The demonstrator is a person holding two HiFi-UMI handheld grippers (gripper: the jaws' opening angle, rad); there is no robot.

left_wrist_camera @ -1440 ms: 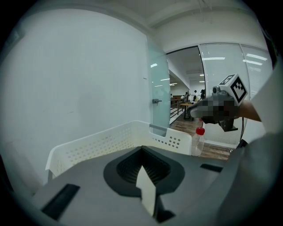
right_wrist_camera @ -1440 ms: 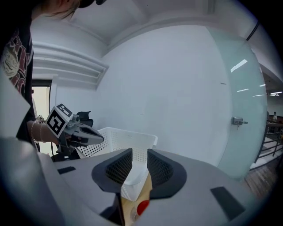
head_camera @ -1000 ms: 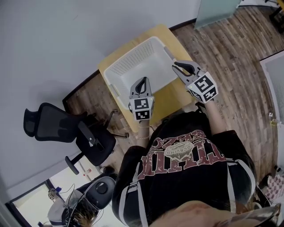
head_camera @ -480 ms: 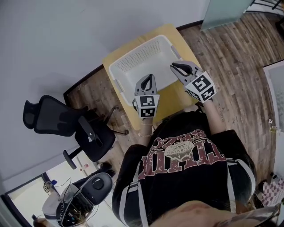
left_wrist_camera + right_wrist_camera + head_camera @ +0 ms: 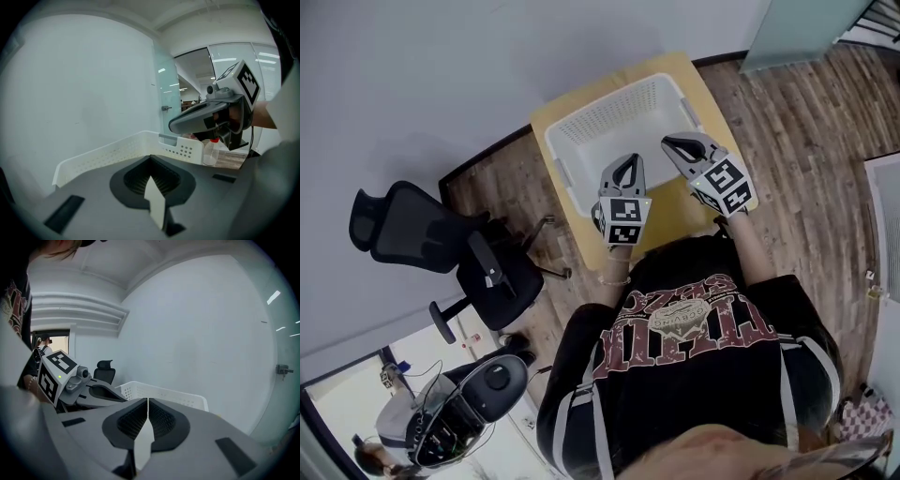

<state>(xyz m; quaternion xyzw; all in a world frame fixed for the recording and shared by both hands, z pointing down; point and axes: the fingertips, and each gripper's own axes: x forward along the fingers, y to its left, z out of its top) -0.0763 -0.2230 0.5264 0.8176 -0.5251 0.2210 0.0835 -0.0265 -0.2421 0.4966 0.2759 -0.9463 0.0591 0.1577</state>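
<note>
A wood-plank floor (image 5: 806,122) and a plain grey wall (image 5: 441,75) take up most of the head view, with a black office chair (image 5: 412,244) standing on the floor to the left. Right of the chair is a small yellow table (image 5: 675,216), and a white perforated basket (image 5: 609,117) sits on it, covering most of its top. The person stands at the near side of the table with both arms held out over it. The left gripper (image 5: 626,161) hangs above the near rim of the basket; its own view shows the two jaws pressed flat together with nothing caught between them. The right gripper (image 5: 671,142) is held just to its right, above the near right corner of the basket, and its jaws also meet along one closed seam and carry nothing. In the left gripper view, a small clear bottle (image 5: 211,151) with a red cap stands upright just outside the right end wall of the basket, directly below the right gripper; whether it touches the wall cannot be told.
</note>
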